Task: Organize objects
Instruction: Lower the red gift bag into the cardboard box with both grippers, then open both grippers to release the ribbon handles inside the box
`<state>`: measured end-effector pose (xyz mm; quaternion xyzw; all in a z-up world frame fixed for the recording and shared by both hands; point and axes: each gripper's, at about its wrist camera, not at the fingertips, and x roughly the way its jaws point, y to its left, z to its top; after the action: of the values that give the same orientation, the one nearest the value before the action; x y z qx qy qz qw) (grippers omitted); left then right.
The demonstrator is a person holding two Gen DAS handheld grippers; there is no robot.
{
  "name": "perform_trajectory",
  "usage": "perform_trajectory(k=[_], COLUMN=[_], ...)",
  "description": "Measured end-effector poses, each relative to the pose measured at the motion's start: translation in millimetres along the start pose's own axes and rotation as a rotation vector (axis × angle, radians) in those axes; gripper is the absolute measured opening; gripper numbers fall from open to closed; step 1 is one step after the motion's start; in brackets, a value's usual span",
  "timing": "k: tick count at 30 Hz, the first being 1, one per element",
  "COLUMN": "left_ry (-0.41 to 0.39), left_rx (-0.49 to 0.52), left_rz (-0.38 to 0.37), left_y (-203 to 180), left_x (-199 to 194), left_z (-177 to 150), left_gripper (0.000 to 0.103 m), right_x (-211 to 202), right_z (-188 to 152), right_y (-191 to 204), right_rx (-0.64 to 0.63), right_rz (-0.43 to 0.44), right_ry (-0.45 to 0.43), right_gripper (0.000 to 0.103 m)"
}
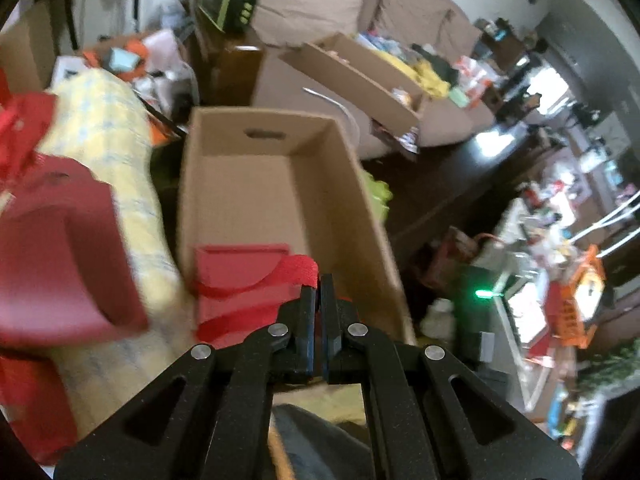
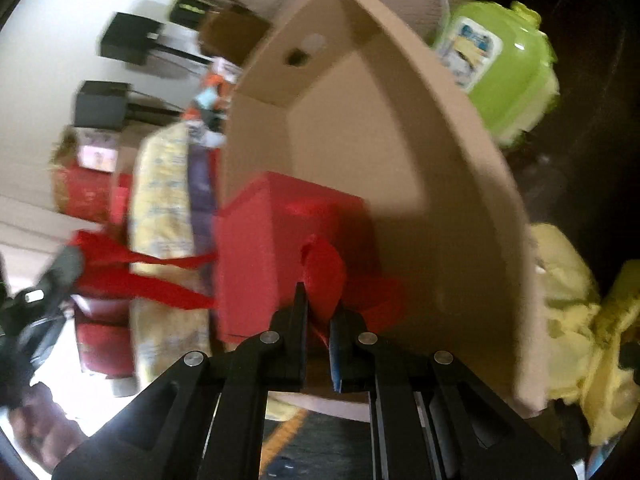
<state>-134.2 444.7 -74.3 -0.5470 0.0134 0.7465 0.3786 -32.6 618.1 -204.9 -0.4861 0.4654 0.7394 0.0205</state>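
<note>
- A red bag (image 1: 240, 280) is being put into a brown box (image 1: 256, 160), low in the middle of the left view.
- The bag is held by its red strap (image 1: 302, 268), and the left gripper (image 1: 320, 284) is closed tight on it.
- In the right view, the right gripper (image 2: 320, 300) is closed on a red loop (image 2: 324, 276) of the bag (image 2: 280, 240).
- In both views the bag is seen just past the jaw tips, at the near end of the box (image 2: 400, 140).
- The far end of the box, higher in the frame, is seen to be bare.
- The bag should be let down slowly, so the box wall is not bumped.
- Both straps should be kept at one height, so the bag is not tipped.
- The jaws should be opened only when the bag is resting on the box floor.
- The straps should be dropped inside the box, not over its rim.
- A yellow cloth (image 1: 112, 128) is seen at the left of the box, and a green tub (image 2: 496, 64) at the upper right of the right view.
</note>
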Motion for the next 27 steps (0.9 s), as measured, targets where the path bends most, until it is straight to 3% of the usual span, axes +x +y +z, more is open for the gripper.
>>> perform_trajectory(k=[5, 10, 13, 15, 17, 18, 24, 27], left_ry=[0.037, 0.106, 0.133, 0.143, 0.169, 0.185, 0.193, 0.230], left_rx=[0.065, 0.095, 0.083, 0.082, 0.063, 0.041, 0.047, 0.130], left_rz=[0.026, 0.038, 0.037, 0.044, 0.053, 0.066, 0.120, 0.196], left_y=[-20.5, -28.7, -29.0, -29.7, -26.9, -23.9, -20.7, -30.3], left_x=[13.8, 34.0, 42.8, 46.9, 54.1, 56.8, 52.8, 51.5], left_z=[-2.0, -10.8, -13.8, -14.3, -12.9, -13.3, -12.5, -13.5], left_gripper=[0.001, 0.002, 0.007, 0.016, 0.051, 0.058, 0.067, 0.079], right_x=[-16.6, -7.6, -10.8, -13.8, -17.9, -19.9, -26.0, -24.8], right_z=[0.1, -0.9, -0.9, -1.1, -1.8, -1.2, 0.4, 0.3], right_y=[18.1, 10.8, 10.9, 8.5, 4.3, 1.9, -3.6, -3.7], right_rx=[-0.103, -0.071, -0.078, -0.067, -0.047, -0.037, -0.006, 0.002], right_rz=[0.005, -0.023, -0.046, -0.039, -0.035, -0.032, -0.014, -0.002], right_ry=[-0.069, -0.033, -0.053, -0.061, -0.076, -0.082, -0.096, -0.090], right_gripper=[0.009, 0.009, 0.009, 0.009, 0.009, 0.009, 0.009, 0.009])
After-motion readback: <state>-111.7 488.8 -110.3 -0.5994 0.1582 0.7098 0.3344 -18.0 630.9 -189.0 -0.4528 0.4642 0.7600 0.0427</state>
